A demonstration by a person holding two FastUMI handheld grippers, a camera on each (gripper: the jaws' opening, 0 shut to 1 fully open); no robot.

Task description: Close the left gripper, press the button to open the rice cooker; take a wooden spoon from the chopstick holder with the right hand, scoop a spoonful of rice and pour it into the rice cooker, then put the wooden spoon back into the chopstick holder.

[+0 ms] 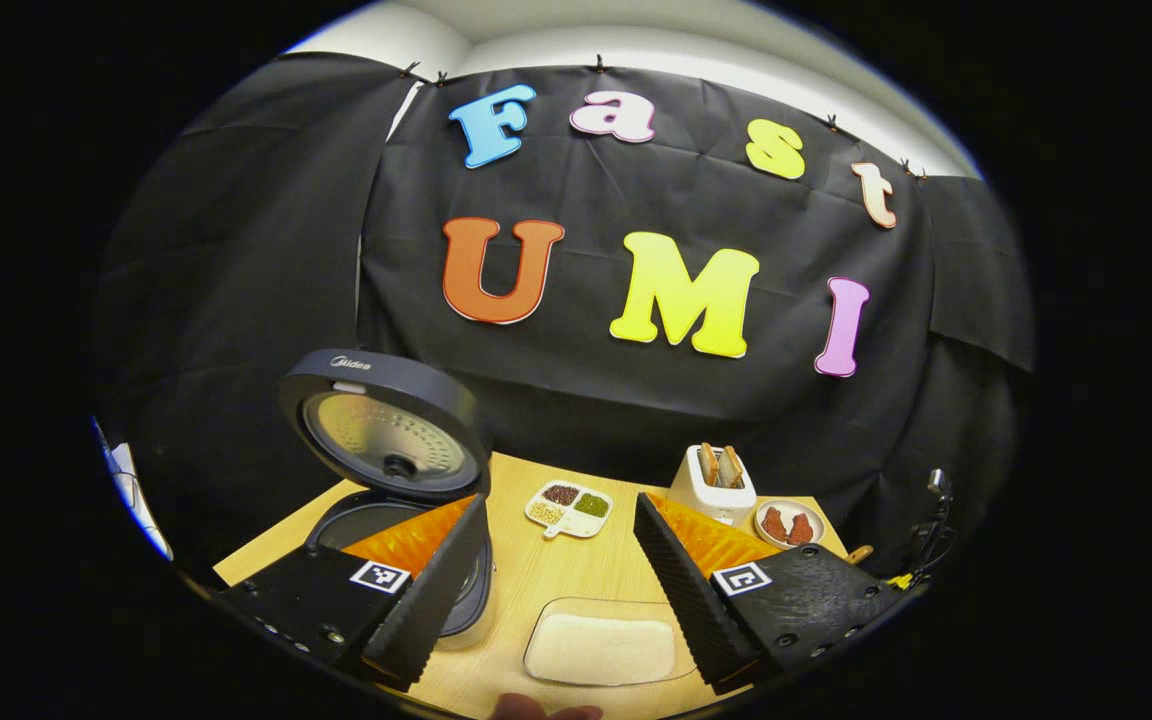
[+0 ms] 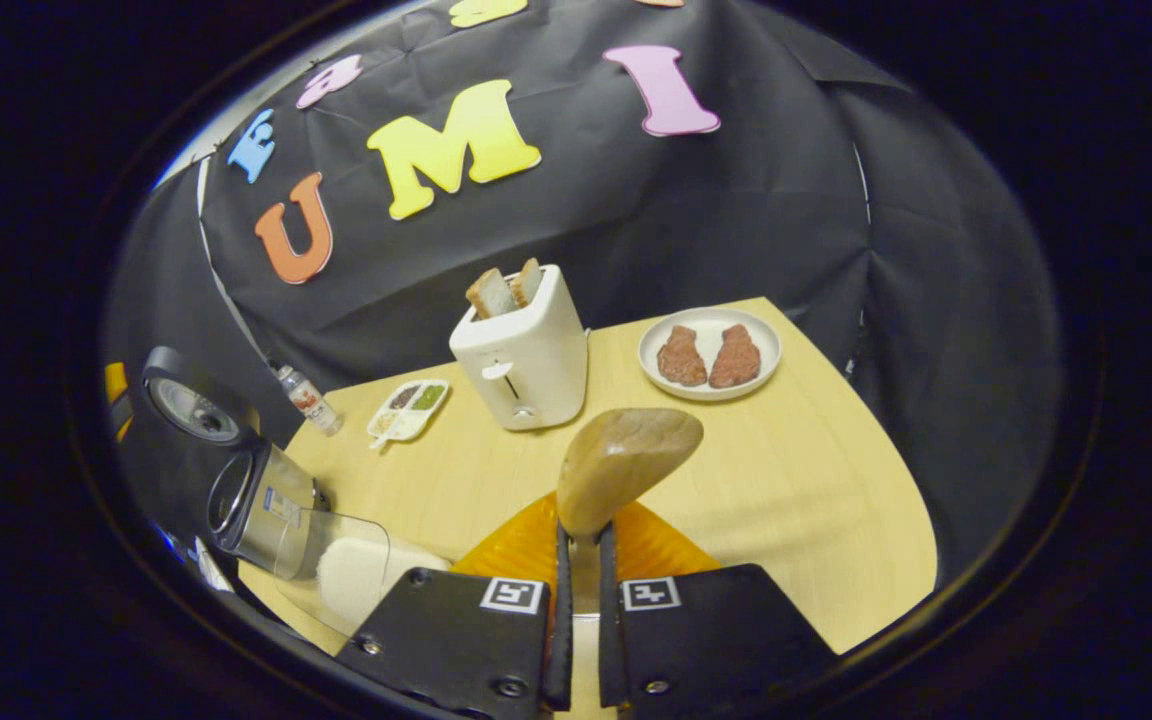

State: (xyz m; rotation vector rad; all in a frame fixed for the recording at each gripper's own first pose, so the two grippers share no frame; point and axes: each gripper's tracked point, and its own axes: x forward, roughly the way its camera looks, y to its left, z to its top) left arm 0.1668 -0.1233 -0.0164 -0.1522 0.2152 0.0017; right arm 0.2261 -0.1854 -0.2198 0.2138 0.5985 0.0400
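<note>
My left tool [image 1: 558,590] is released, its fingers spread wide over the bench [image 1: 576,570]. In the left gripper view the cooker [image 1: 391,500] sits at ten o'clock with its lid [image 1: 386,435] standing open and tilted up, the pot mouth partly hidden behind my left finger. A clear tray of rice [image 1: 599,648] lies between the fingers at six o'clock. Beyond it is a divided dish [image 1: 570,507] of grains at twelve, a toaster [image 1: 712,485] with bread at one, and a plate [image 1: 789,524] with two brown pieces just beside it.

My right tool [image 2: 577,560] is clenched on the spoon [image 2: 624,462], both fingers pressing its handle, bowl upright above them. In the right gripper view the toaster stands at eleven o'clock, the plate at one, the rice tray at eight, the cooker's open lid at nine.
</note>
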